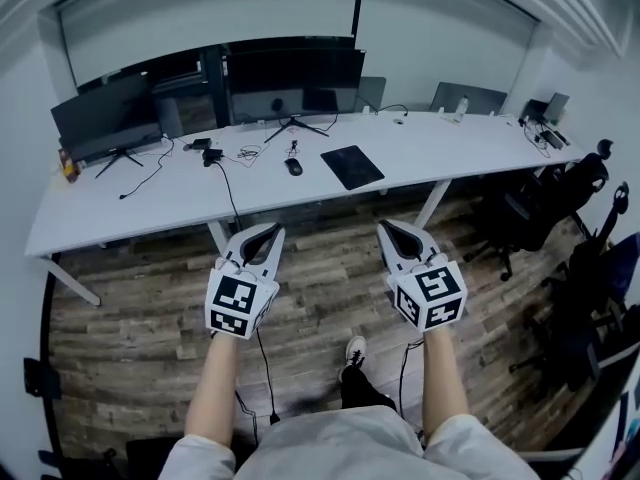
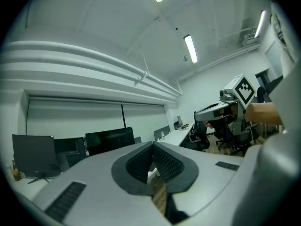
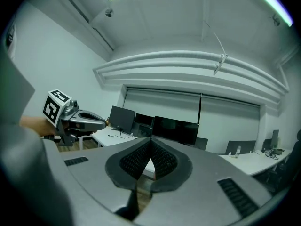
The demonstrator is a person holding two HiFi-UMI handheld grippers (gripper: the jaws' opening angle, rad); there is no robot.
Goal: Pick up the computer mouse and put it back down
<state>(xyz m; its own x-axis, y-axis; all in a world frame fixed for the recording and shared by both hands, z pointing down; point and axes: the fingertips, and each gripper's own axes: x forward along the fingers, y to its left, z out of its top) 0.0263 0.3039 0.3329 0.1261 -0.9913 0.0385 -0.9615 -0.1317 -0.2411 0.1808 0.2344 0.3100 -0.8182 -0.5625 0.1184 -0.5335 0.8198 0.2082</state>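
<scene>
A dark computer mouse (image 1: 293,166) lies on the long white desk (image 1: 150,203), left of a black mouse pad (image 1: 352,166). Both grippers hang over the wooden floor, short of the desk's near edge. My left gripper (image 1: 277,229) is shut and holds nothing; its pads (image 2: 146,163) meet at the tips. My right gripper (image 1: 384,226) is shut and empty too, its pads (image 3: 159,160) closed together. The left gripper view catches the right gripper (image 2: 200,115) at the right. In the right gripper view the left gripper (image 3: 102,121) shows at the left.
Several dark monitors (image 1: 295,78) stand along the back of the desk, with cables (image 1: 228,180) trailing over it. A laptop (image 1: 468,96) and small items sit at the far right end. Black office chairs (image 1: 545,203) crowd the right side. My shoe (image 1: 354,351) is on the floor below.
</scene>
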